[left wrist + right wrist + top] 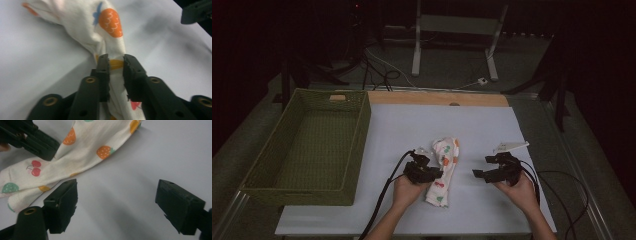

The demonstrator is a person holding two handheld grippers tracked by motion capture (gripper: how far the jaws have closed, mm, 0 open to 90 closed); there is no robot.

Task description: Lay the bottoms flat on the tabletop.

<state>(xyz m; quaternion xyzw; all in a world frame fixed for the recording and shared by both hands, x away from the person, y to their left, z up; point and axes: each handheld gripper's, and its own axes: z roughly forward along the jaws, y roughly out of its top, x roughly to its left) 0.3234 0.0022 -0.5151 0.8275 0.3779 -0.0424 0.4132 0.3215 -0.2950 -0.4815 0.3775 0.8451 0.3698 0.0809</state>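
Left gripper (116,62): my left jaws are nearly closed and pinch a fold of the cloth (110,45) between them. I see the cloth bunched up in the small gap.

Right gripper (116,202): my right jaws stand wide apart. Nothing is between them, just bare table (150,157). It hangs off to the side of the cloth, not touching it.

Hands: in the high view my left hand (404,187) holds its gripper right at the cloth's left edge. My right hand (519,187) holds its gripper well apart from the cloth.

Cloth: it lies crumpled in a long strip on the white table top, near the front, between my two grippers. It is cream with little fruit pictures: orange strawberries, red cherries, green dots.

Basket (267,170): a green woven basket sits on the left of the table, apart from the cloth. I think the cloth may go there.

What could go wrong: I hold only a thin fold. If I lift fast, I think the fold could slip out and the cloth would drop back.

Also: the cloth is long and floppy. If I carry it with one gripper, the loose end could drag on the table or catch on the basket rim.

Also: my right jaws could come down beside the cloth and grab nothing.

Writing: I can read no words or brand on the cloth, the basket or the grippers.
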